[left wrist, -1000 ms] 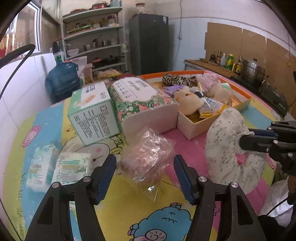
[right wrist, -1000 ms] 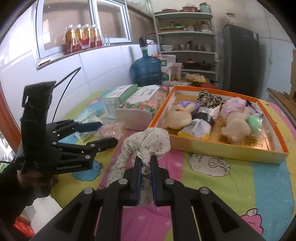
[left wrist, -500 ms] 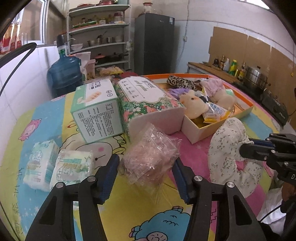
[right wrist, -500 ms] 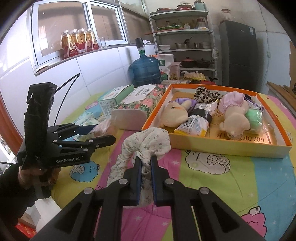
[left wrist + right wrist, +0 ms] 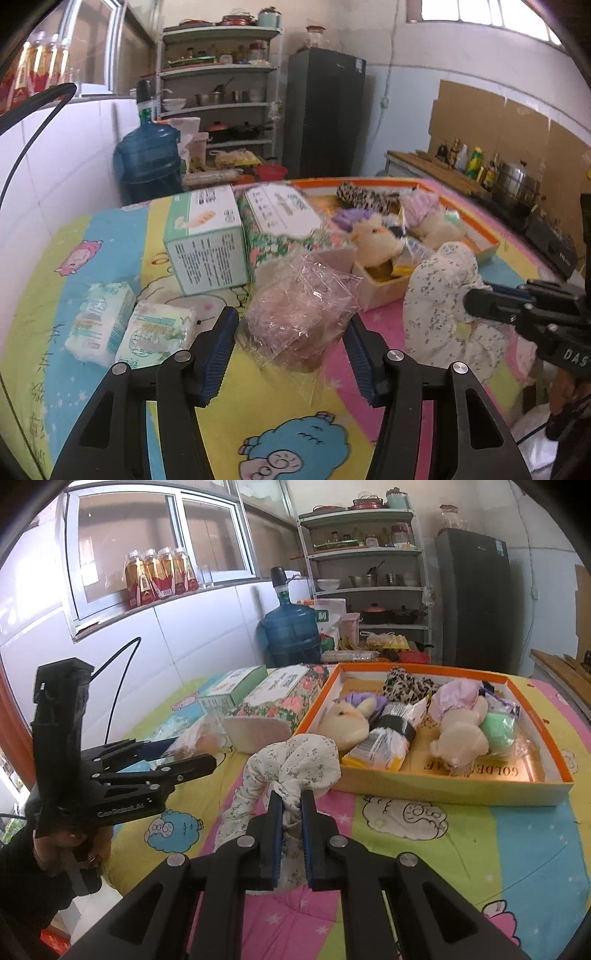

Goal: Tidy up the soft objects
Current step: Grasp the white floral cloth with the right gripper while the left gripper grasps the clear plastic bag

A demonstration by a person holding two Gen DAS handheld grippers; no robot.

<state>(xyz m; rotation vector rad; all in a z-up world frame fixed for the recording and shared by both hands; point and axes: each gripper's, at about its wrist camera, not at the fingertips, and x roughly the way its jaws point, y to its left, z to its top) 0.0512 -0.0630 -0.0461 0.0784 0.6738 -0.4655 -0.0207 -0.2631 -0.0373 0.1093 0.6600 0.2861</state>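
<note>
My left gripper (image 5: pixel 290 330) is shut on a pink soft item in crinkly clear plastic (image 5: pixel 299 317) and holds it just above the cartoon tablecloth; it also shows in the right wrist view (image 5: pixel 184 755). My right gripper (image 5: pixel 291 805) is shut on a white floral cloth bundle (image 5: pixel 295 764), whose tail hangs down to the table; the bundle also shows in the left wrist view (image 5: pixel 443 288). The orange-rimmed box (image 5: pixel 443 794) beyond it holds plush toys, a leopard cloth and wrapped packs.
A green-white carton (image 5: pixel 207 243) and a floral tissue box (image 5: pixel 280 218) stand left of the orange-rimmed box. Two small tissue packs (image 5: pixel 129 328) lie at the left. A blue water jug (image 5: pixel 147 158), shelves and a fridge stand behind the table.
My left gripper has closed from wide open onto the plastic-wrapped pink item and raised it slightly. My right gripper has kept its hold on the floral cloth and lifted a little.
</note>
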